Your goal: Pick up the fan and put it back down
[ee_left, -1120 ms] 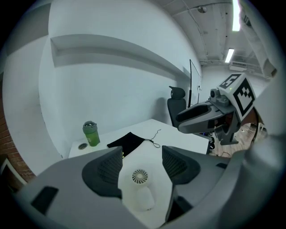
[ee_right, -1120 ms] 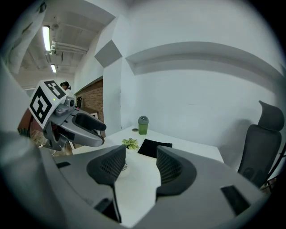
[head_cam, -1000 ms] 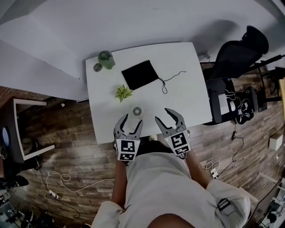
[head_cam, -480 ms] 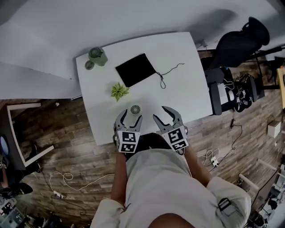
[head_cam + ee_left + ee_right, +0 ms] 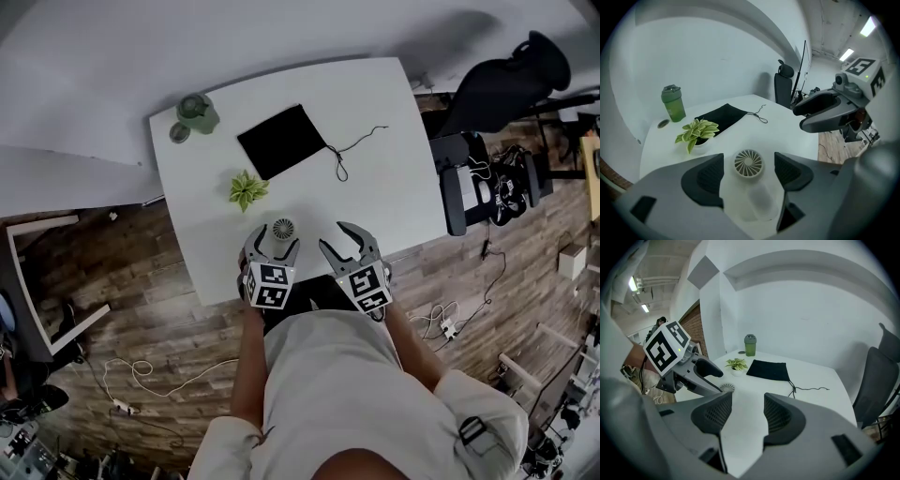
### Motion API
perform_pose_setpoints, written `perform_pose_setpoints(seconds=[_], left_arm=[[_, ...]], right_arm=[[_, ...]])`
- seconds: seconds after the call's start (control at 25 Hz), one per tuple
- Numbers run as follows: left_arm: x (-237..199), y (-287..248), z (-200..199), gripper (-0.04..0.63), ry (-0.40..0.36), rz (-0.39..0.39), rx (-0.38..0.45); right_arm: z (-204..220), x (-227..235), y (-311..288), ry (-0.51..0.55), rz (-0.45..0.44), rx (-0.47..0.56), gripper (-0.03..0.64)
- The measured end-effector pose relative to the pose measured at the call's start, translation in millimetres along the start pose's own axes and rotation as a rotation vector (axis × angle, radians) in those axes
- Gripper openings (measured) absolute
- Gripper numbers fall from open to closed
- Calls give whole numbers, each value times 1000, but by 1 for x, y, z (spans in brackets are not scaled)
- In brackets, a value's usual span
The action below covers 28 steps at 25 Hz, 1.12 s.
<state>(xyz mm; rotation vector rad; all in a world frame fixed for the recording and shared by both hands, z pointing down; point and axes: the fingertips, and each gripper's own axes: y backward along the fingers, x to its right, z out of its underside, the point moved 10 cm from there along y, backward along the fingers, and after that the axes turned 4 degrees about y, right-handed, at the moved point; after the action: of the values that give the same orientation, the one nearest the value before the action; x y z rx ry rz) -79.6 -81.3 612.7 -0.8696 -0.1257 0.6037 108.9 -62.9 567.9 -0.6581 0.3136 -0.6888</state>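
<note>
A white table seen from above, with a person at its near edge holding 2 grippers. The small white fan lies close to that near edge, left of centre. The left gripper is the nearer of the 2: it points down and away, and in the left gripper view the fan's round grille sits right between its jaws. Those jaws are opening, with a gap on each side of the grille, so nothing is gripped. The fan's pale handle seems to run from the grille back toward the gripper, near to far, in line with the jaws.

The right gripper hangs just to the right, jaws spread, with only bare tabletop between them.

Farther off and well apart from the fan are a small potted plant to the far left, a black pouch with a cord, and a green bottle. The space around the fan looks free for lifting straight up.
</note>
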Motion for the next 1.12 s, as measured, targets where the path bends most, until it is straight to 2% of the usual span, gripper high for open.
perform_pose_setpoints(seconds=[0.36,1.12], left_arm=[[-5,-22,6,360,6,27,-61],[-7,-52,15,351,12,36,-123]], right_arm=[[5,-5,-10,8,-18,-52,216],[19,-13,-23,8,-30,-95,216]])
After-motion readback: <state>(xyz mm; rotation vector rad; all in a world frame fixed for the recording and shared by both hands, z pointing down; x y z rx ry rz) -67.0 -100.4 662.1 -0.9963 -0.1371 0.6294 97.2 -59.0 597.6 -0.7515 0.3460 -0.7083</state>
